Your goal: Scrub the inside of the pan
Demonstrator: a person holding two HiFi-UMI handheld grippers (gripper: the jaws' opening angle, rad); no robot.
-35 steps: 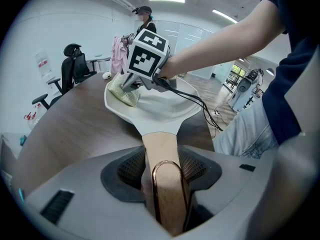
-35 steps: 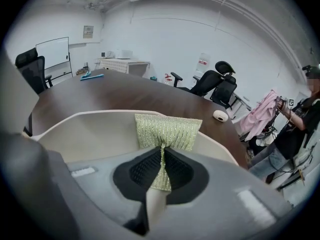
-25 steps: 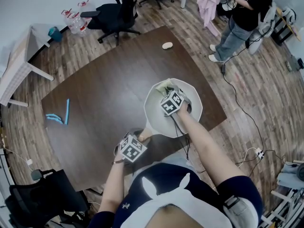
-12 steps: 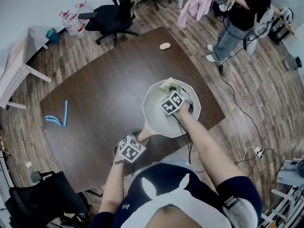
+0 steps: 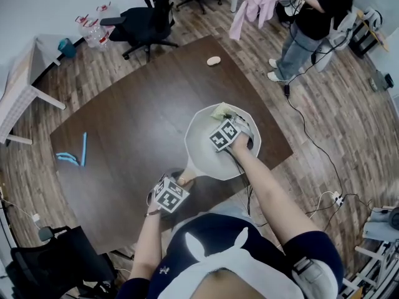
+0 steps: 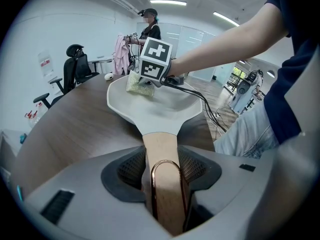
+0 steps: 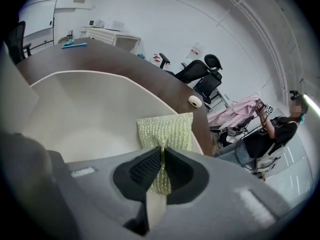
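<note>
Right gripper view: sponge (image 7: 165, 131) between fingers (image 7: 142, 169)

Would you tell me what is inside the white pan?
A pale green mesh pad, pinched in the right gripper, against the white pan wall; the floor beneath them is covered.

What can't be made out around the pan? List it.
Head view: where scrub pad meets pan, hidden by right gripper.
Right gripper view: pan floor under the pad, hidden by fingers.
Head view: pale object on table, too small to identify.
</note>
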